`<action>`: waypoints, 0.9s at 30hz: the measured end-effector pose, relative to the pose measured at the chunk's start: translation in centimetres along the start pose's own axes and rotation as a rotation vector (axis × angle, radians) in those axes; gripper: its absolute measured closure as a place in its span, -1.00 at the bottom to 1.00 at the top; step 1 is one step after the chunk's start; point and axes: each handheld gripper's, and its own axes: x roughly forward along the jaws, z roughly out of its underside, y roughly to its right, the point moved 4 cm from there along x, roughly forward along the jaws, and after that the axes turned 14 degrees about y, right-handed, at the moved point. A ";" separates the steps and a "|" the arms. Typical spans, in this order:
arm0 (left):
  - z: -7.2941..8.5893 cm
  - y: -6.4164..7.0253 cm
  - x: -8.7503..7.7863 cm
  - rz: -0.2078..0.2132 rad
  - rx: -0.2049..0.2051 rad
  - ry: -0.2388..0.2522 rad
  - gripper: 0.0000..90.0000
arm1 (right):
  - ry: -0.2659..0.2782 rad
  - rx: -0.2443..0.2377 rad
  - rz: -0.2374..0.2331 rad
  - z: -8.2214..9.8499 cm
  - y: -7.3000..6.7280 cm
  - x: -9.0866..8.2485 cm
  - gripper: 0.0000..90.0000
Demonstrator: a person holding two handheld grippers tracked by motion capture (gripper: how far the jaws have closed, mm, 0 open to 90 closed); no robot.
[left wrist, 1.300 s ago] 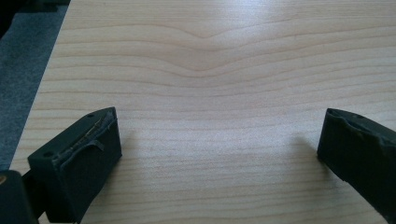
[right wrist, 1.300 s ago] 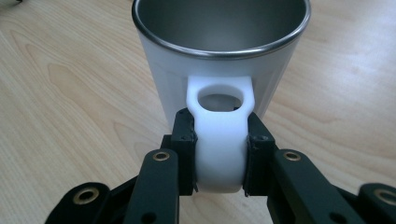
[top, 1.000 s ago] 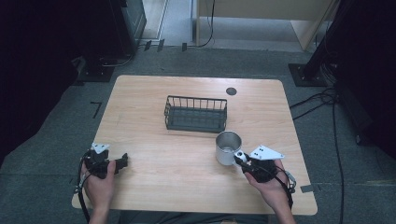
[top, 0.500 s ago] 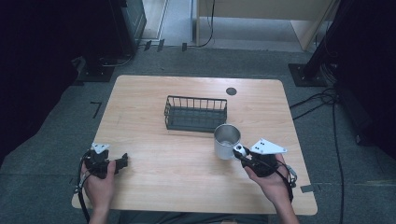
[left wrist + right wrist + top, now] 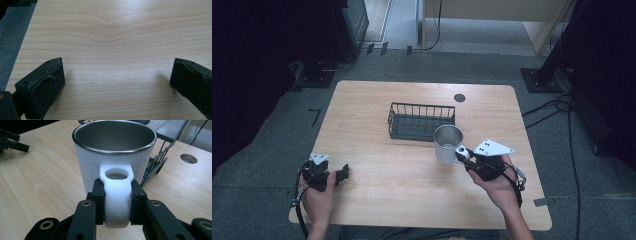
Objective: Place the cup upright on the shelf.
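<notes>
Left gripper (image 5: 343,173): at the desk's (image 5: 377,105) near-left corner, jaws spread wide over bare wood, unmoved since a second ago; wire basket (image 5: 421,121): black, mid-desk, in the same place; mug (image 5: 447,143): white with steel lining, upright, now just before the basket's right end, carried toward it; right gripper (image 5: 463,156): jaws clamped on the mug's white handle (image 5: 117,195), having advanced with it.

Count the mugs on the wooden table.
1. A white mug with a steel-lined inside stands beside the black wire basket, its handle clamped by the right gripper. None seems hidden.
</notes>
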 end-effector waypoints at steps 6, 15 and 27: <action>0.0 0.0 0.0 0.000 -0.001 0.001 -1.00 | 0.010 -0.005 -0.004 -1.2 -0.1 0.6 0.60; 0.0 0.0 0.0 -0.001 -0.002 0.002 -1.00 | 0.027 -0.019 -0.012 -3.3 0.2 1.4 0.60; 0.0 0.0 0.0 0.000 -0.003 0.001 -1.00 | 0.045 -0.030 0.001 -5.6 1.0 2.6 0.60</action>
